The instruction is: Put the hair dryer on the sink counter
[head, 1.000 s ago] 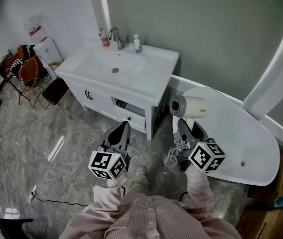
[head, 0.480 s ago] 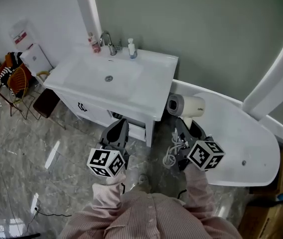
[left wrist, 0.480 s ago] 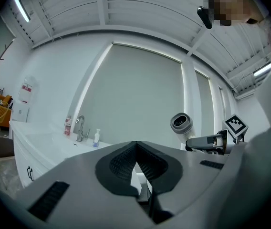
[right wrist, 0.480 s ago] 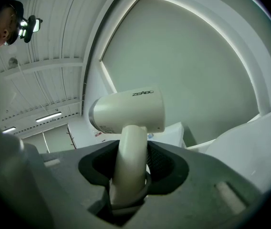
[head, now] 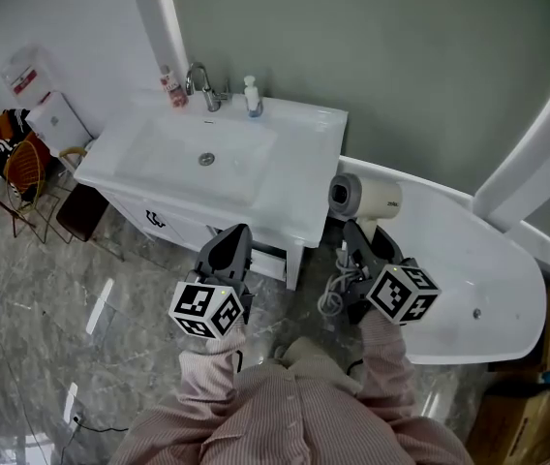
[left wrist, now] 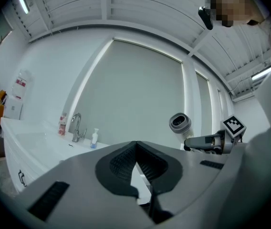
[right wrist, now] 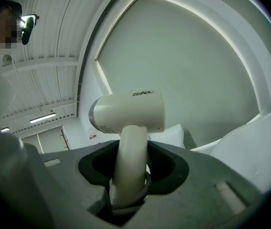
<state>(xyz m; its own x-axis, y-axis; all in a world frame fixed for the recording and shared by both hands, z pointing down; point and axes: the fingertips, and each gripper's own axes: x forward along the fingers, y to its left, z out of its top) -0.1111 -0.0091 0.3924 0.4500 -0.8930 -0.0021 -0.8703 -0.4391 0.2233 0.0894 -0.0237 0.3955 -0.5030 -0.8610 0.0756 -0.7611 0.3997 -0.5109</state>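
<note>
Two tools showed in the head view, both pointing level toward the sink. The right tool (head: 355, 229) was clamped on the handle of the hair dryer (head: 365, 198); its own view showed the cream handle upright between the dark pads and pressed by both, with the barrel lying crosswise above them. The hair dryer was held in the air just right of the sink tabletop (head: 299, 177), nozzle end facing left toward it, over the near end of the white bathtub (head: 493, 260), and touched neither. Its cord (head: 334, 296) hung in loops under the right tool, beside the marker cube (head: 403, 294). The left tool (head: 236, 232) was narrow, its pads meeting at the tips with nothing between them, and it hovered in front of the sink cabinet's front edge, above the marbled floor (head: 52, 298). At the back of the sink tabletop stood a faucet (head: 198, 81), a small soap bottle (head: 252, 97) to its right and a red-labelled bottle (head: 170, 87) to its left. The basin was bare apart from the drain (head: 207, 159). A chair (head: 25, 163) and some clutter sat far left. The person's striped sleeves filled the bottom of the head view.
</note>
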